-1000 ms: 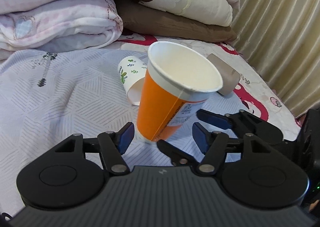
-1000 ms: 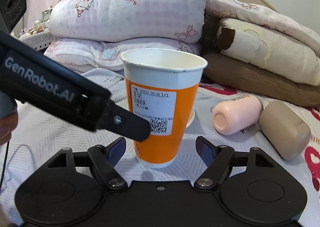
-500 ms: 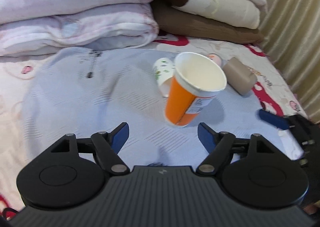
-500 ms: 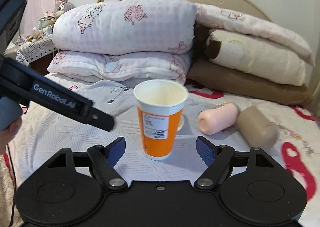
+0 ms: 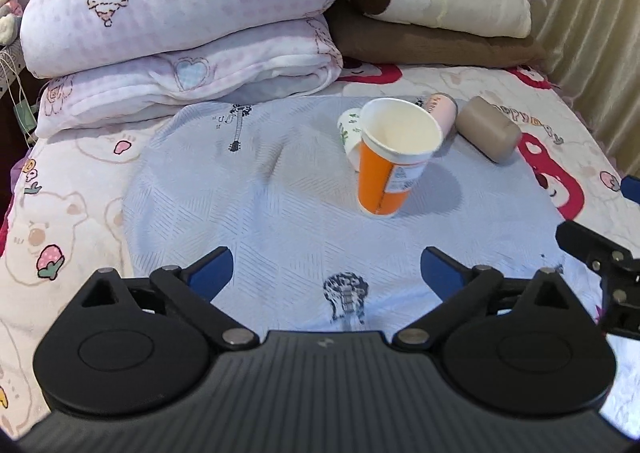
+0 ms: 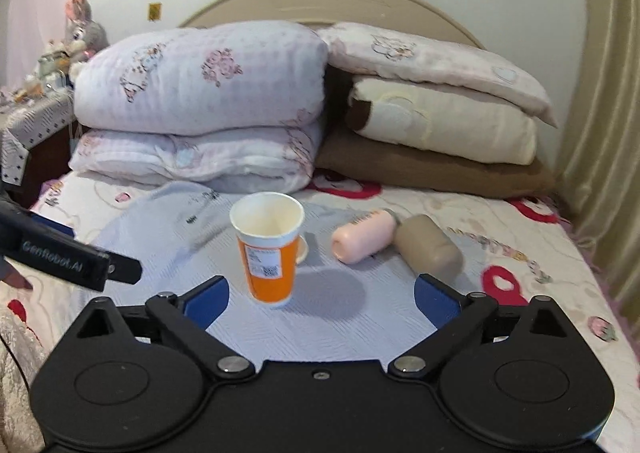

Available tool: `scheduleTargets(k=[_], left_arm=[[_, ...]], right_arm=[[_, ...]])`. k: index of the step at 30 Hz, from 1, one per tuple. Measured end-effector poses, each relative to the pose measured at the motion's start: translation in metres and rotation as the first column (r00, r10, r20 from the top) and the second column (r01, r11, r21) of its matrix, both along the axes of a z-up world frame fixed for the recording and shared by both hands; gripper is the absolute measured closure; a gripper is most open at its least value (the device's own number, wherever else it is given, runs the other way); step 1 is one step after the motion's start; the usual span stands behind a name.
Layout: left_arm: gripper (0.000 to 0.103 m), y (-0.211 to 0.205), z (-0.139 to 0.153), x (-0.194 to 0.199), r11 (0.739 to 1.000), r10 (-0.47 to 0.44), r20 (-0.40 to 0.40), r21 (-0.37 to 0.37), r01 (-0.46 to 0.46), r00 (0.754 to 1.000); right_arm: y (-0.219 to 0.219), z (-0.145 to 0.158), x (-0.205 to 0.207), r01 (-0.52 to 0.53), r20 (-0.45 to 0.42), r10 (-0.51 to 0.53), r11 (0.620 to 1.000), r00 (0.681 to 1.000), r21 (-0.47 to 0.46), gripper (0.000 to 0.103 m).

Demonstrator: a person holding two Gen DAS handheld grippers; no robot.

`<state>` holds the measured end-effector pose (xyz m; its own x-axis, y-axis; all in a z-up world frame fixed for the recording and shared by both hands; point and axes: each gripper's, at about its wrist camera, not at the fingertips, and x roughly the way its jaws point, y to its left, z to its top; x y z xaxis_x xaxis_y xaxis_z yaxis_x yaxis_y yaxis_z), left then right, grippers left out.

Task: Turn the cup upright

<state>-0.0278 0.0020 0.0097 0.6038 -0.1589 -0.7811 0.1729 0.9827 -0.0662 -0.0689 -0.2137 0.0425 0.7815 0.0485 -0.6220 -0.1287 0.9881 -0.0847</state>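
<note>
Left gripper (image 5: 326,267): held low over the pale blue cloth (image 5: 248,213), fingers spread wide, nothing between them; sat well short of the cup, which stood ahead and to the right of centre.
Right gripper (image 6: 320,295): also wide apart and empty, aimed straight at the cup from close to the cloth; its tip showed at the right edge of the left view.
Left fingers seen from the right: long black bar at the left edge, well apart from the cup.
Cup (image 6: 270,249): orange paper cup with white rim and white printed label, stood upright on its base, mouth up, inside plain and cream; rested free on the blue cloth near the middle of the bed, touched by neither gripper.
Behind the cup: small white cup with a green leaf print (image 5: 350,131), lying on its side, just beside it.
To the cup's right: pink bottle (image 6: 362,237) and tan bottle (image 6: 430,251), both lying down, side by side.
Background: folded pink quilts (image 6: 200,93) and cream and brown bedding (image 6: 440,137) stacked by the headboard.
Change from a second before: both grippers had then flanked the cup closely, left fingers beside its base; since then both pulled back and up, leaving the cup standing alone and smaller in both views.
</note>
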Motion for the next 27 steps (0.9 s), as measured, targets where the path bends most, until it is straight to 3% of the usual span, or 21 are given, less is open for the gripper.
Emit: scheduleTargets(k=[13,27], left_arm=[[0.001,-0.004,0.020,-0.024,1.000,0.022,-0.044,0.021,-0.021,0.999],[0.001,-0.003,0.023,-0.025,0.996,0.048,-0.057,0.082,-0.043,0.997]], right_arm=[[-0.005,0.010,-0.017,0.073,-0.091,-0.069,0.996,0.993,0.049,0.002],[-0.009,0.013,-0.017,0.114,-0.124,-0.107,0.992,0.986,0.051,0.002]])
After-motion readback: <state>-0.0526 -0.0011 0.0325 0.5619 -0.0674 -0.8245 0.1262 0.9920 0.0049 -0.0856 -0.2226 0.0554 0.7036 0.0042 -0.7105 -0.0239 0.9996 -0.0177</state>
